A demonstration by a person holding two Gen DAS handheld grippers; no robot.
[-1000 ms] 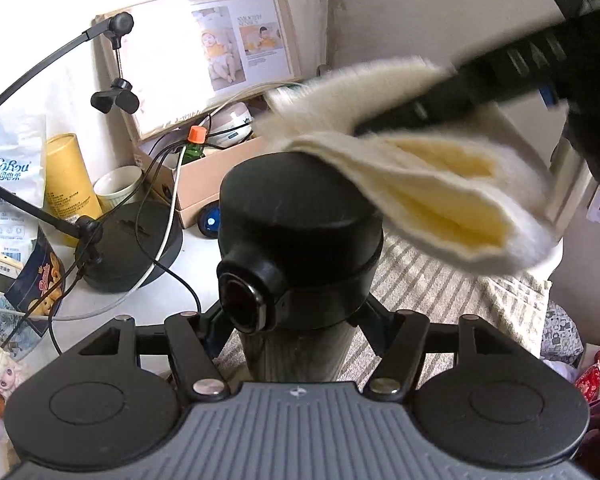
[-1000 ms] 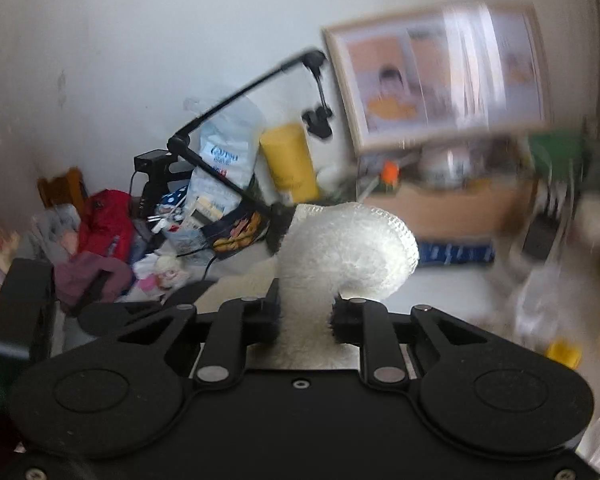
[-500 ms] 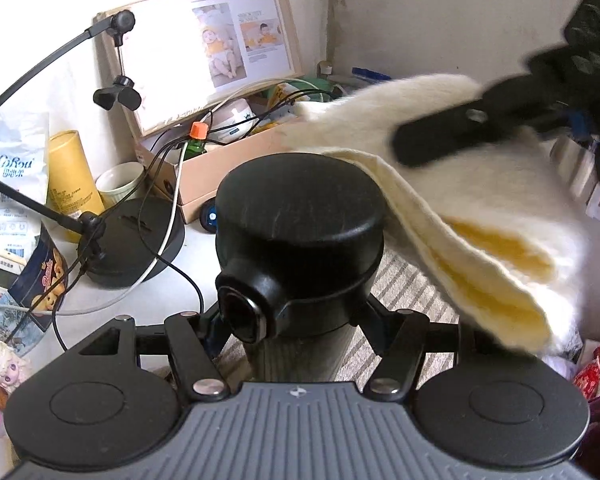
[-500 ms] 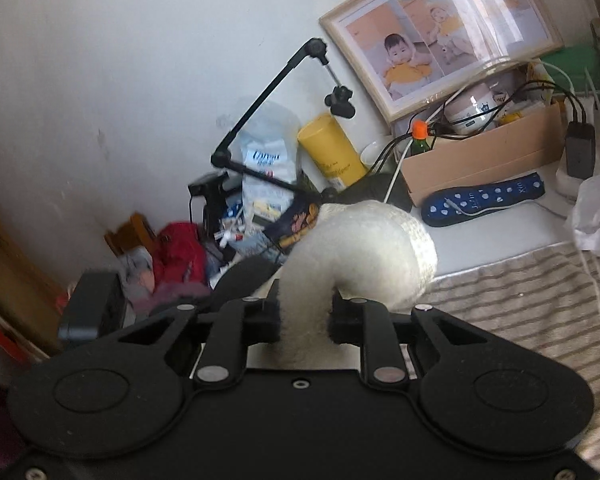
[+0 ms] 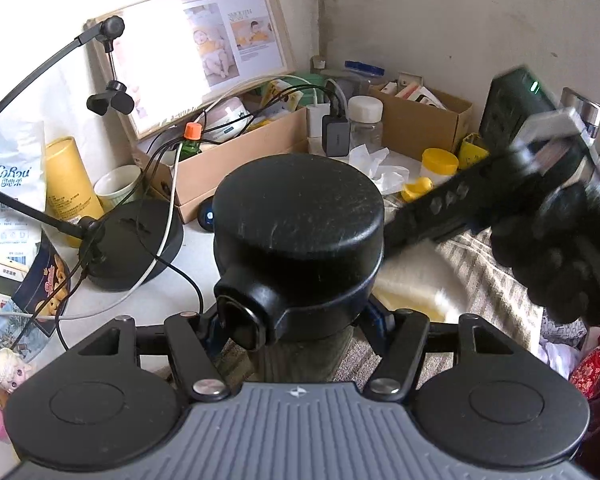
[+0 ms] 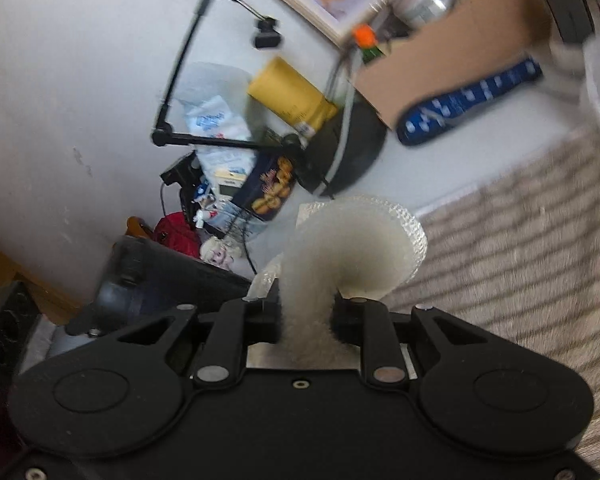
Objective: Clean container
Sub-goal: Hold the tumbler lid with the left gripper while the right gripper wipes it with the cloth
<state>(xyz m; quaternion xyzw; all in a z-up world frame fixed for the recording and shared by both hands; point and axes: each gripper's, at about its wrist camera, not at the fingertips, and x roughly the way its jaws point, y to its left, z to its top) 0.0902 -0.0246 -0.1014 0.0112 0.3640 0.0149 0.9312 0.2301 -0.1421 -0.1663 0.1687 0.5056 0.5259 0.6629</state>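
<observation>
The left claw (image 5: 300,320) grips the grey-green body of a flask-like container with a broad black round lid (image 5: 298,236), its two fingers pressed against either side just under the lid, the container standing upright at centre of the left wrist view above a grey-and-white striped cloth (image 5: 496,280) spread on the tabletop (image 5: 140,300). To the container's right, the right claw (image 6: 306,314) pinches a folded fluffy cream-white cleaning cloth (image 6: 352,248), which curls up and over between its closed fingers; in the left wrist view the cloth (image 5: 416,280) lies low beside the lid's right flank, though blur hides whether the two touch. The person's black-gloved hand (image 5: 556,256) and the right tool's dark body fill the right of that view, masking part of the clutter behind.

Crowding the back of the tabletop: a black round-based stand with a thin jointed arm (image 5: 132,240) just left of the container, a tall yellow cardboard tube (image 5: 70,188), a white ceramic cup (image 5: 118,186), a shallow brown cardboard box (image 5: 236,160) threaded with black and white cables, a wood-framed baby photograph (image 5: 196,56) leaning on the wall, a second open cardboard box (image 5: 424,120), and a clear plastic jar with a white cap (image 5: 365,120). A blue patterned slipper (image 6: 468,100) lies before the box in the blurred right wrist view.
</observation>
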